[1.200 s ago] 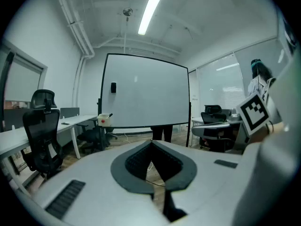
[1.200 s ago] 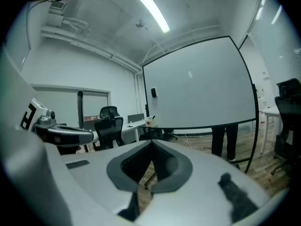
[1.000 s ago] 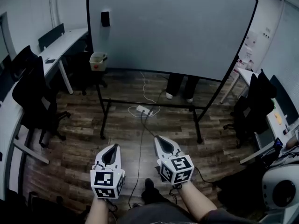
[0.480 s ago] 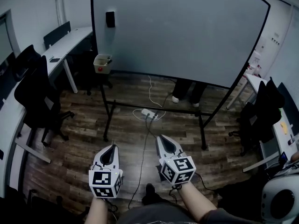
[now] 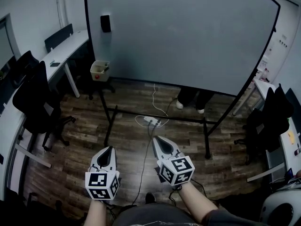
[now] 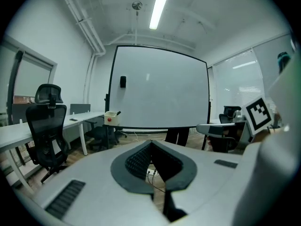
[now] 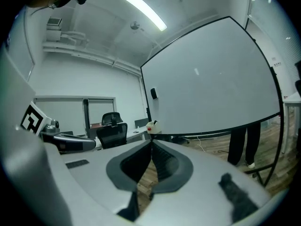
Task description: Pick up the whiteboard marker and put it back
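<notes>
- Your left gripper has its jaws pressed together with nothing between them. Your right gripper is the same, closed and empty.
- The whiteboard marker is, as far as I can judge, the dark stick poking out of the small box. That box hangs at the lower left corner of the whiteboard.
- The box lies far ahead of both grippers, well apart from them. It is almost straight out from your left jaws and clearly to the left of your right ones, so your left hand is the nearer one.
- The stick stands up out of the box, leaning a little to the right in the left gripper view. A grip would probably have to close across it from the side.
- Counted: two grippers, one whiteboard, one box and one marker that I can make out.
- There is also one black block stuck high on the board's left side and one power strip on the floor.
- One person's legs stand behind the board.
</notes>
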The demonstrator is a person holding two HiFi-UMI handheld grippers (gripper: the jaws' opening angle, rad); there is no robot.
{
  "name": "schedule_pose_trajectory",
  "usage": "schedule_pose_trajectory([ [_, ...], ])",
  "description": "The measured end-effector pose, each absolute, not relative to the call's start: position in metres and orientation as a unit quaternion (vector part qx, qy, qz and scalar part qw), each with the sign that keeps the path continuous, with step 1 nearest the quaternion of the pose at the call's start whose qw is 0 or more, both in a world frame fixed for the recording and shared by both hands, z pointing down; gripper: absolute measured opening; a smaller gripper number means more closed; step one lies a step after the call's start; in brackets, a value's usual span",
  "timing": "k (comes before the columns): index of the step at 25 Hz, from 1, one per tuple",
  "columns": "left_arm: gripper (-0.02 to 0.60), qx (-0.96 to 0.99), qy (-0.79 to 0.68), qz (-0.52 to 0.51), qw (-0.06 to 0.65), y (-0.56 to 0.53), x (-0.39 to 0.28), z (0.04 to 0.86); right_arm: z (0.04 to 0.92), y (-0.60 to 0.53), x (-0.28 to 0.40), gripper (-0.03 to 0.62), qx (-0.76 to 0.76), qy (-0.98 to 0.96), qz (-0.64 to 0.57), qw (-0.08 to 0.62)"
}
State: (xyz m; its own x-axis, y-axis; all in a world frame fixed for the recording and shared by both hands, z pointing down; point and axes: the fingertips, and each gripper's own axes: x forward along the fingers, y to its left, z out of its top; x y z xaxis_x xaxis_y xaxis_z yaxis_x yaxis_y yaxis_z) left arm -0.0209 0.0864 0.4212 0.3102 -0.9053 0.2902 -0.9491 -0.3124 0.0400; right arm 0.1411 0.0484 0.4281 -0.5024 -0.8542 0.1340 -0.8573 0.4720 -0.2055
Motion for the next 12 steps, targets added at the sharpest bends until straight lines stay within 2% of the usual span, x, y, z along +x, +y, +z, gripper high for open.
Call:
schedule_pose_trajectory([
  [12,0.014,0.786,-0.599,0.11,0.105,0.062,-0.022,0.424,0.441,0.017,0.129,0.025,0.457,-0.878,0.142,0.022],
])
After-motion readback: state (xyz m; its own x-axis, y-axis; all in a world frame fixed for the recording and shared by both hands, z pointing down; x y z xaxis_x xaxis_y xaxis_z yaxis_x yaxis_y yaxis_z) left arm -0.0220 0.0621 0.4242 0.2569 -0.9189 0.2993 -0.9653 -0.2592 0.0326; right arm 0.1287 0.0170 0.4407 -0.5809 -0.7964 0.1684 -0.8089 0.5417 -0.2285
